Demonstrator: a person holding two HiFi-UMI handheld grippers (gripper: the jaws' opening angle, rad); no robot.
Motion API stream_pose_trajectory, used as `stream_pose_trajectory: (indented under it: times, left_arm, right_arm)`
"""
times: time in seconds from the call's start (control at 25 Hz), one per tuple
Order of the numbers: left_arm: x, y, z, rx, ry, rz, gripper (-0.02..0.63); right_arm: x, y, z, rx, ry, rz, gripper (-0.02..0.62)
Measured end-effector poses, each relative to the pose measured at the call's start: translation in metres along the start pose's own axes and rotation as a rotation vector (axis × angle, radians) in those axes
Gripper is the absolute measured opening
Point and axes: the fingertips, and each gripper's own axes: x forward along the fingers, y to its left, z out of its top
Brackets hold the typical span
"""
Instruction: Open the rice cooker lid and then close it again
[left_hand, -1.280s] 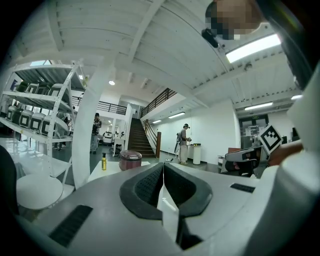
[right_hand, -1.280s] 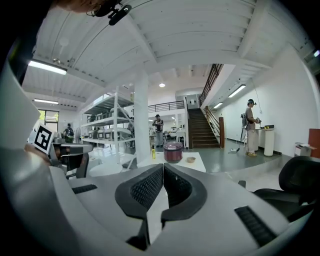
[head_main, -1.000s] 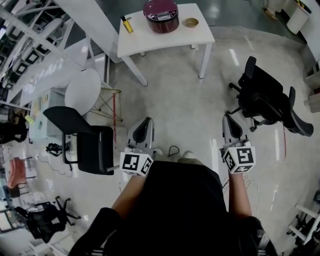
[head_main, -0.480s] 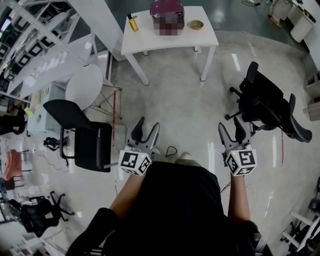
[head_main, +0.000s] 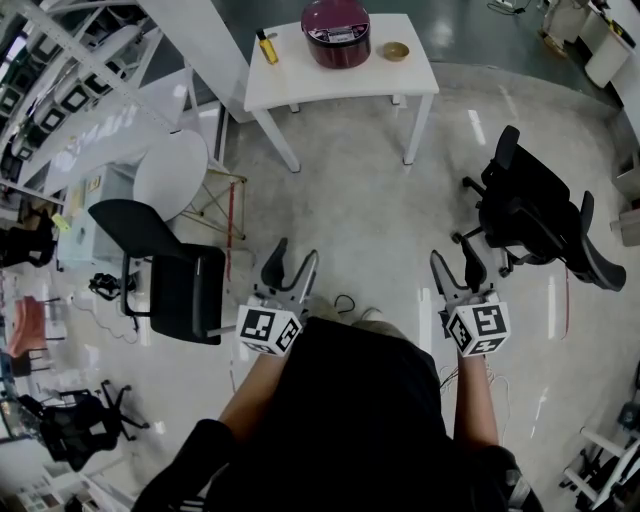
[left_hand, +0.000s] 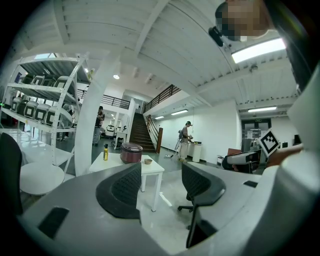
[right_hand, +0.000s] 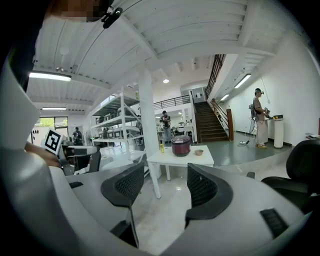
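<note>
A dark red rice cooker (head_main: 337, 33) with its lid down stands on a white table (head_main: 300, 85) far across the floor, between a yellow bottle (head_main: 266, 47) and a small bowl (head_main: 395, 50). My left gripper (head_main: 293, 262) is held low in front of me, far short of the table; its jaws are opening and hold nothing. My right gripper (head_main: 455, 262) is level with it, open and empty. In the left gripper view the cooker (left_hand: 131, 152) shows above the left gripper (left_hand: 162, 185). The right gripper view has the cooker (right_hand: 181, 145) above the right gripper (right_hand: 167, 187).
A black office chair (head_main: 170, 280) stands at my left and another (head_main: 535, 205) at my right. A round white table (head_main: 165, 180) and white shelving (head_main: 60, 90) line the left side. One person (left_hand: 186, 140) stands beyond the white table; another person (right_hand: 259, 117) stands near the stairs.
Both grippers went from shut to open, with their jaws spread wide. Neither hand has shifted much. The head view has tipped a little, so the table sits slightly higher in the frame.
</note>
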Motion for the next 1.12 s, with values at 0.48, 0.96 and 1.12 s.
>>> stream_pose_trajectory:
  times: [0.48, 0.96, 1.12]
  left_arm:
    - [0.031, 0.01, -0.015, -0.017, 0.02, 0.005, 0.233]
    - [0.136, 0.086, 0.009, -0.04, -0.006, -0.035, 0.233]
    - [0.193, 0.116, 0.025, -0.053, -0.004, -0.075, 0.233]
  right_arm:
    - [0.034, -0.006, -0.008, -0.009, 0.044, 0.068, 0.236]
    - [0.157, -0.018, 0.029, -0.037, 0.06, 0.068, 0.236]
    - [0.214, -0.038, 0.053, -0.062, 0.072, 0.035, 0.236]
